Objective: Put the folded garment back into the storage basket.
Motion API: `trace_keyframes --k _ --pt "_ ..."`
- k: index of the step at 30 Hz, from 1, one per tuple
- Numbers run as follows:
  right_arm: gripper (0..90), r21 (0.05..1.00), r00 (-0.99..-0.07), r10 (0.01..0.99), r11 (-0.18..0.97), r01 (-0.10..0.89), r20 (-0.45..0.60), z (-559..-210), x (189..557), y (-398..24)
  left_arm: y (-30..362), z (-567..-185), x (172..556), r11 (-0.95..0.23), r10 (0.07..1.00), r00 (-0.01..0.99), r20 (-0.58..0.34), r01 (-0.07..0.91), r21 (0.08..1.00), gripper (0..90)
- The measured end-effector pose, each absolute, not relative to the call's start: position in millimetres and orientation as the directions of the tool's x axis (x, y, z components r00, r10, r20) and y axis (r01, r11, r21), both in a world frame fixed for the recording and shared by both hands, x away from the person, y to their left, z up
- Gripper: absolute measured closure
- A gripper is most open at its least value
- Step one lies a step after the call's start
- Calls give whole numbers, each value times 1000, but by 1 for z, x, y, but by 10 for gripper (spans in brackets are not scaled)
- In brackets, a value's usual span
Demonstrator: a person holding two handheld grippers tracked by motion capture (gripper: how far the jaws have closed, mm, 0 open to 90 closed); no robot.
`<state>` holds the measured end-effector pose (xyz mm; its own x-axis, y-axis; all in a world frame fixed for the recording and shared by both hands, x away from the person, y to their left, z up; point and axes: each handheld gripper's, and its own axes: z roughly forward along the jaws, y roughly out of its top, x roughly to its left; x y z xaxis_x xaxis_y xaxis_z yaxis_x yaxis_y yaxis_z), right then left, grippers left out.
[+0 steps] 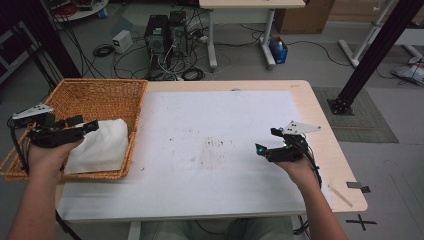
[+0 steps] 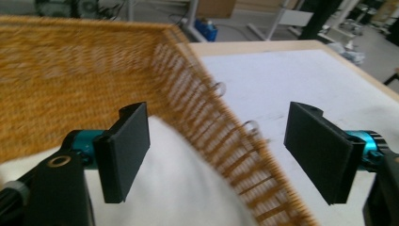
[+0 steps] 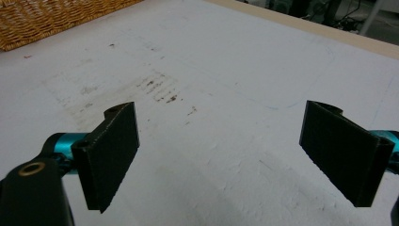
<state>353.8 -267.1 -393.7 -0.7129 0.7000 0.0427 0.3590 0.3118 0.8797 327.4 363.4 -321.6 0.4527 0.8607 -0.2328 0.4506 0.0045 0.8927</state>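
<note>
Your left tool (image 1: pixel 86 126) hung over the wicker basket (image 1: pixel 100 92), jaws spread wide and pressing on nothing. The white cloth (image 1: pixel 102 145) lay bunched in the basket just below and ahead of that tool, humped against the basket's near wall; in the left gripper view the cloth (image 2: pixel 179 188) sat under the gap between the jaws, with the basket's rim (image 2: pixel 221 117) crossing between them. Your right tool (image 1: pixel 266 150) hovered well apart over the white-covered desk (image 1: pixel 215 120), jaws likewise wide, nothing between them. The cloth looked soft, light and limp: it would likely sag and drape when lifted, no breakage risk. Best hold seemed a raised fold on top of the hump, pinched clear of the wicker so the weave would not snag.
</note>
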Motion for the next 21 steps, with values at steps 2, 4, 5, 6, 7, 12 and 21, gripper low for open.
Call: trace_keyframes --k 2,4,5,6,7,12,21 --pt "123 881 -711 702 309 358 43 -392 354 -269 348 -317 328 -14 844 488 -222 434 901 204" --pt "123 884 -710 703 307 352 38 -389 354 -271 336 -315 329 -26 826 518 -221 427 904 191" --pt "123 884 -709 704 308 352 37 -387 354 -272 327 -313 330 -47 815 540 -210 422 905 190" --pt "123 887 -709 705 305 346 34 -385 354 -272 320 -312 331 -58 804 558 -204 416 908 186" --pt "123 888 -708 705 302 345 35 -382 353 -273 314 -311 332 -63 797 569 -203 412 909 183" --pt "123 890 -704 710 303 341 28 -375 354 -277 279 -306 336 -96 748 635 -190 387 917 175" --pt "123 891 -706 707 299 342 33 -370 355 -280 224 -306 344 -126 664 725 -183 350 928 147"
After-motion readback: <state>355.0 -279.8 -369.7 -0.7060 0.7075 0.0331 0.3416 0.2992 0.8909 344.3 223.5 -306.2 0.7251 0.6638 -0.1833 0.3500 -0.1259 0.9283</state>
